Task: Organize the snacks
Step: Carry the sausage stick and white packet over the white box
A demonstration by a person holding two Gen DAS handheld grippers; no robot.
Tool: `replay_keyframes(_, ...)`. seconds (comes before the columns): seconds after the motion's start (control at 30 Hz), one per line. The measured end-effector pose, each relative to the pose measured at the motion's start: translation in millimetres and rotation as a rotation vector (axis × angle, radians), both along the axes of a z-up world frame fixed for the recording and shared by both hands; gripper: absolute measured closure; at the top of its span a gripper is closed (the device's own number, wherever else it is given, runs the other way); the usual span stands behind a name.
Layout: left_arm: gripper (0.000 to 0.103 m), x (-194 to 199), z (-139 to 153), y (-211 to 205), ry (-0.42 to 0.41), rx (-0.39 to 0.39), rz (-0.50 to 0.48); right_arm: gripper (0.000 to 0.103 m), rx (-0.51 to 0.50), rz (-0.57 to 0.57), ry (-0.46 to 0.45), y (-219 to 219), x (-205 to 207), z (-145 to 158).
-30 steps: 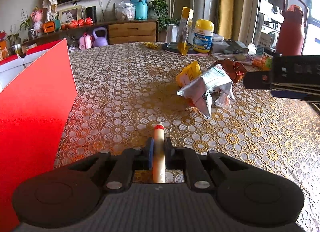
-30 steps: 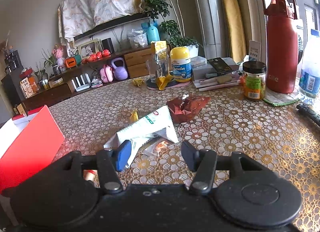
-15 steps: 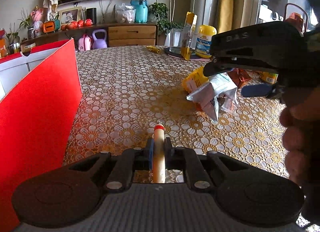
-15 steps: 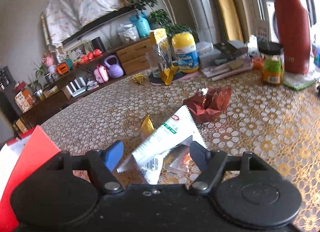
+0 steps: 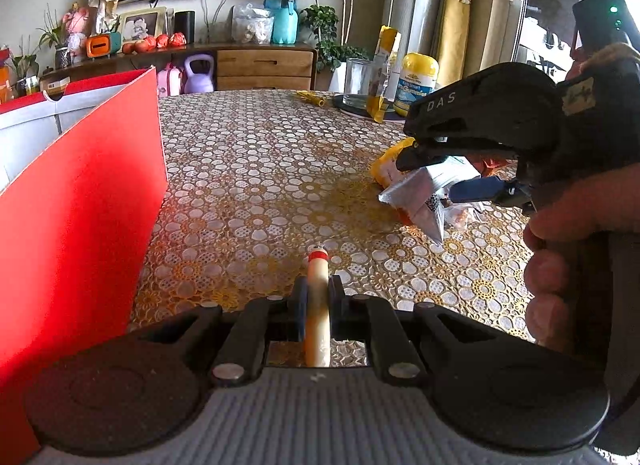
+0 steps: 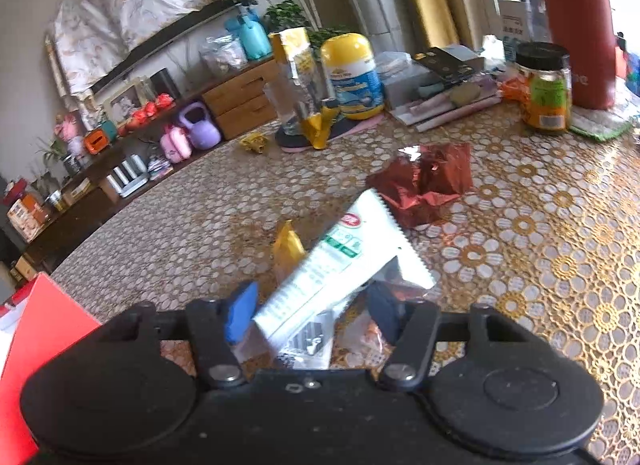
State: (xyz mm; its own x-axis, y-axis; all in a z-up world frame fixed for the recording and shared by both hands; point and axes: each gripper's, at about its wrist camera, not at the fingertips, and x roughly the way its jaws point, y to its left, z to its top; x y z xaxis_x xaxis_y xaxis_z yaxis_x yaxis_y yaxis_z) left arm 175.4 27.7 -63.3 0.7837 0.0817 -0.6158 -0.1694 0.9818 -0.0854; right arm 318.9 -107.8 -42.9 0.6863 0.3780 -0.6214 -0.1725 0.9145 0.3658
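Left wrist view takes in the broad lace-covered table and, along its left edge, the tall red box that I take to be where the snacks belong; the same box is only a red corner in the right wrist view. The left gripper has its fingers pressed together on a slim cream snack stick with a red band at its tip, held above the table beside the box. The biggest risk lies with the right gripper: its fingers have just been closing around the white snack packet, which stands tilted among a small heap, yet gaps show at both pads, so they are spread around it rather than pinching it. The packet is slick and wedge-shaped, so it could squirt forward as the fingers close, or the clear wrapper lying under it could get caught as well. A nudge could also scatter the yellow pouch and the crumpled red-brown foil bag just beyond. Only the left wrist view shows the person's hand on the right gripper's handle and that gripper from the side; only the right wrist view shows the gaps at the pads.
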Motion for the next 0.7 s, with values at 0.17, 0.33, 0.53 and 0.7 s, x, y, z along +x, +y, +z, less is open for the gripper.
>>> replay_keyframes(0.17,0.093,-2.6,2.0,0.4,-0.005,0.004,0.005,0.07,0.046,0.008,-0.016,-3.7,-3.9,0.6)
replay_keyframes(0.33,0.093,-7.6,8.2,-2.5,-0.019,0.01,0.0,0.075,0.092,0.021,-0.029,-13.3,-12.3,3.7)
replay_keyframes(0.53,0.093,-19.5,19.1,-8.2,-0.044,0.024,-0.015,0.078,0.059,0.057,-0.099,-23.3,-39.7,16.4)
replay_keyframes(0.7,0.093,-35.3,27.8,-11.7,-0.064,0.03,-0.029,0.078,-0.042,0.116,-0.169,-26.6,-75.5,15.8)
